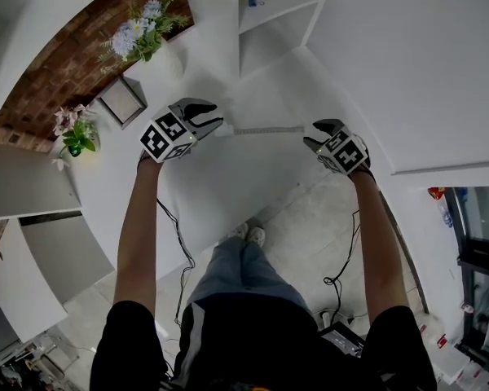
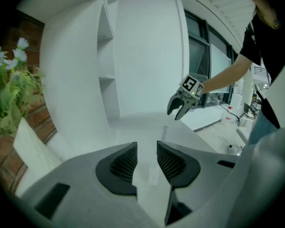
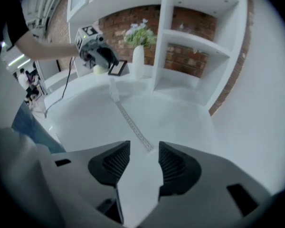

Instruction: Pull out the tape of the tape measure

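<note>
White tabletop (image 1: pixel 228 186) carries the tape (image 1: pixel 265 129) of the tape measure, which we see lying flat in a straight line between the two grippers. At its left end the tape widens into what looks to us like the pale case (image 3: pixel 113 88), lying on the table right under the left gripper (image 1: pixel 216 125). We read that gripper as released: its pads stand apart, with only the table and a pale strip showing in the gap, and they press on nothing. The right gripper (image 1: pixel 314 134) is released too. Its jaws stand wide, and the free end of the tape lies on the table just ahead of them, touching neither pad. Beyond the left gripper we see a vase of flowers (image 1: pixel 143 32), a small frame (image 1: pixel 122 100) and a pink bunch (image 1: pixel 73 129) against a brick wall (image 1: pixel 57 80).
</note>
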`<move>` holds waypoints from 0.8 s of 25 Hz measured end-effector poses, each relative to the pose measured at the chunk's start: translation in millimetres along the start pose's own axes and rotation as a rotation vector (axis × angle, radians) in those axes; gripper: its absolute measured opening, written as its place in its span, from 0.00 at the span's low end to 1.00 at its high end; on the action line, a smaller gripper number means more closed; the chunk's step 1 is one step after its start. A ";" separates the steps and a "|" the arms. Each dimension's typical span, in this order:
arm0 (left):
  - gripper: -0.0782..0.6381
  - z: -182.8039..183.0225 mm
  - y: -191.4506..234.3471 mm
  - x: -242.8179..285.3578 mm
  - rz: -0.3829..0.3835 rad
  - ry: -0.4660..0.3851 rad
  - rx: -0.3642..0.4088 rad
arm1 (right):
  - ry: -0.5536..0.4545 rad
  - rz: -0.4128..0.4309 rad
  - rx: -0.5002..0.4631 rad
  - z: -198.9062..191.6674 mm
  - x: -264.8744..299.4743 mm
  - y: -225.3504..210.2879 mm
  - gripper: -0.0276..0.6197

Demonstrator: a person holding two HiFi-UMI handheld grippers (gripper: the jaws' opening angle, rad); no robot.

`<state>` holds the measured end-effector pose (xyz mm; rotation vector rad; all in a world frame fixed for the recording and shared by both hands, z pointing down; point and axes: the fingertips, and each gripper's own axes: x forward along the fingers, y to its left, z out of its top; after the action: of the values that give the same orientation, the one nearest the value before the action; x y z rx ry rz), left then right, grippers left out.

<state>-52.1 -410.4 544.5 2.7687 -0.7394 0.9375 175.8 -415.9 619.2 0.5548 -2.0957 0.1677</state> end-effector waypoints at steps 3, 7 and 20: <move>0.21 20.2 3.6 -24.0 0.111 -0.129 -0.065 | -0.177 -0.043 0.136 23.9 -24.8 3.3 0.28; 0.14 48.4 -1.0 -59.8 0.266 -0.306 -0.146 | -0.409 -0.129 0.273 52.6 -66.1 12.2 0.15; 0.12 88.7 -67.5 -130.2 0.529 -0.604 -0.237 | -0.940 -0.438 0.535 85.5 -206.9 59.7 0.04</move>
<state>-61.0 -321.9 398.0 2.6760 -1.6009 0.0089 180.2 -324.1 406.4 1.6455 -2.7442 0.2438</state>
